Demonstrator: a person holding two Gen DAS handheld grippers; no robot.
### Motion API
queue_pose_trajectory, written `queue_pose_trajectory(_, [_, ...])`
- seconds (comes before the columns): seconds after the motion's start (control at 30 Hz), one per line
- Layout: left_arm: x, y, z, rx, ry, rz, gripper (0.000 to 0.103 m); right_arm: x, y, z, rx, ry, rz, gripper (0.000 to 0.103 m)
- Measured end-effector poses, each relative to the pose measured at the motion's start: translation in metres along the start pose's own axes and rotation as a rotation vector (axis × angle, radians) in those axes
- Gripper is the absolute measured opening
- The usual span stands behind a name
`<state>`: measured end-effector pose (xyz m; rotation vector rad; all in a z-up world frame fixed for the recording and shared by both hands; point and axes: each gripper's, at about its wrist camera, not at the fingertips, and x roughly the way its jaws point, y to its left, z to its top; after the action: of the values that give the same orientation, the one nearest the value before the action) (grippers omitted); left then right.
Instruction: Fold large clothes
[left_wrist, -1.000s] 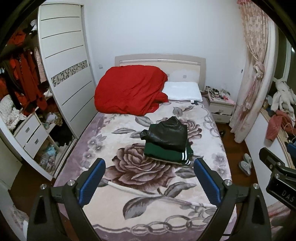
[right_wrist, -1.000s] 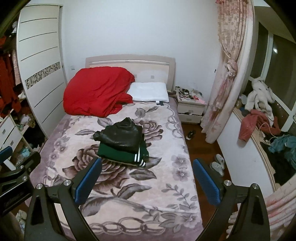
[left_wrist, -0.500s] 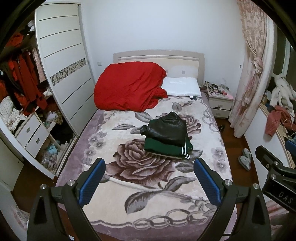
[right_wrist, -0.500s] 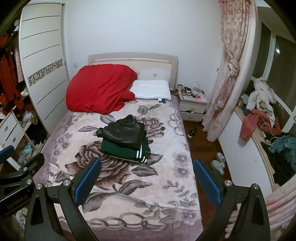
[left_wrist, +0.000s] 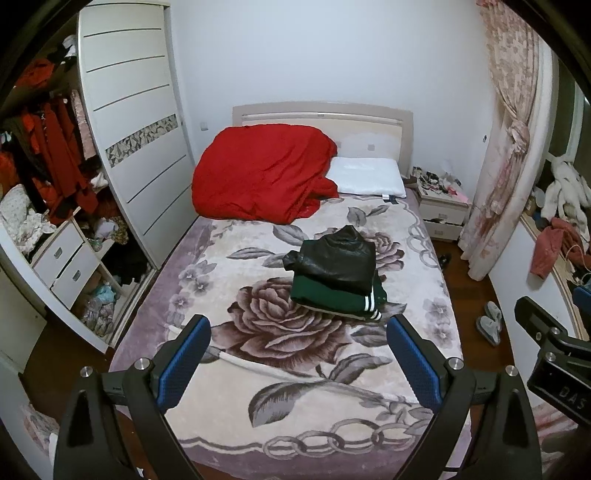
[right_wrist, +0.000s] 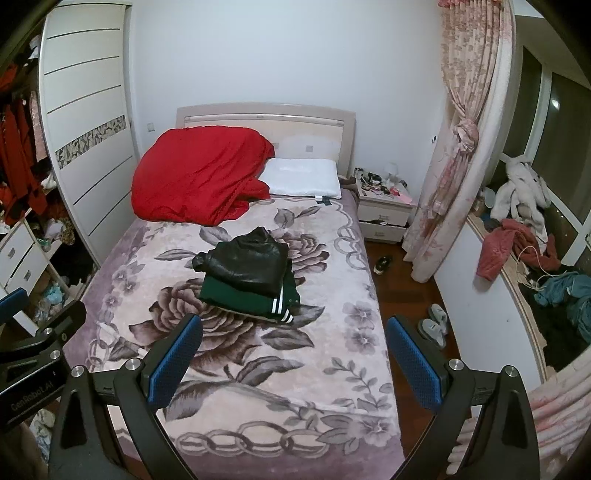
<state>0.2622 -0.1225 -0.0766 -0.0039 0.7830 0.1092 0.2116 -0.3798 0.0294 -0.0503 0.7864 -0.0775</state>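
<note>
A folded black leather jacket (left_wrist: 338, 256) lies on top of a folded dark green garment (left_wrist: 332, 299) with white stripes, stacked in the middle of the bed (left_wrist: 258, 369). The stack also shows in the right wrist view, the black jacket (right_wrist: 245, 264) on the green garment (right_wrist: 240, 299). My left gripper (left_wrist: 299, 345) is open and empty, high above the foot of the bed. My right gripper (right_wrist: 295, 343) is open and empty, beside it to the right. Both are well short of the stack.
A red duvet (left_wrist: 258, 173) and white pillow (left_wrist: 365, 175) lie at the head of the bed. An open wardrobe (left_wrist: 55, 166) stands left. A nightstand (right_wrist: 384, 210), curtain (right_wrist: 454, 147), slippers (right_wrist: 434, 325) and a cluttered sill with clothes (right_wrist: 517, 251) are on the right.
Both grippers have drawn back and up from the bed, so the stack looks smaller and farther. Both stay open and empty.
</note>
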Motion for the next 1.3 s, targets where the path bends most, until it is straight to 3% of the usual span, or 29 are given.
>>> queue_pose_trajectory(1.3, [-0.002, 0.002, 0.007, -0.011, -0.03, 0.009, 0.098, 0.014, 0.003, 0.023, -0.032, -0.016, 0.019, 0.102])
